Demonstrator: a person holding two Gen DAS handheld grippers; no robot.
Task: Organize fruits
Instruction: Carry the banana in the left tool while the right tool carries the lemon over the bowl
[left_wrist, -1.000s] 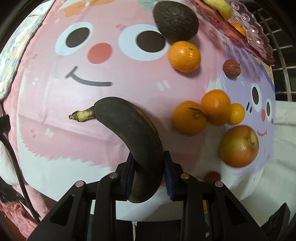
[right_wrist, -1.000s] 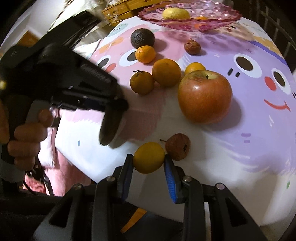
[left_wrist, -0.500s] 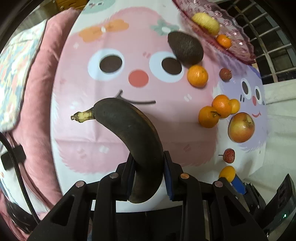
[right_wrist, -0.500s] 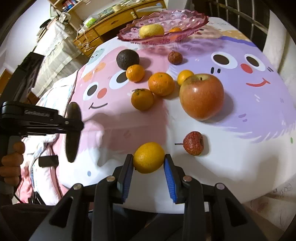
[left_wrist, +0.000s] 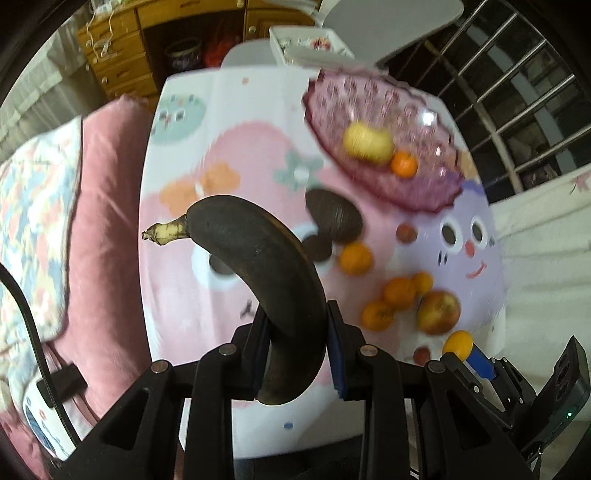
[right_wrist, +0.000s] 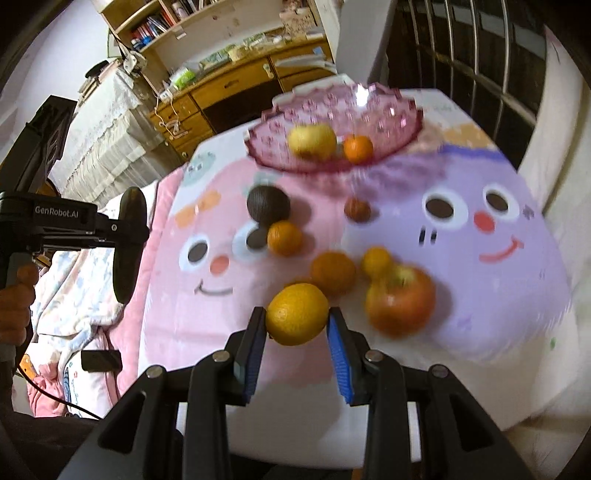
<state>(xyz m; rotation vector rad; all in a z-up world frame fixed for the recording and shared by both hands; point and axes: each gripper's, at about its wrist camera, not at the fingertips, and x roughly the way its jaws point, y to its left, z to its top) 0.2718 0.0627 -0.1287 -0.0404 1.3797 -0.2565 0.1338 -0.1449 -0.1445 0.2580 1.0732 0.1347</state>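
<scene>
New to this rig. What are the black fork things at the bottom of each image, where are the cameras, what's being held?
No robot arm here: a person holds a two-finger gripper in each hand, each carrying a fisheye camera that looks along its fingers. The left gripper is clamped on a blackened banana. The right gripper holds a yellow-orange citrus. Below is a cartoon cloth with an apple, several oranges and an avocado. The pink bowl holds a yellow fruit and a small orange.
</scene>
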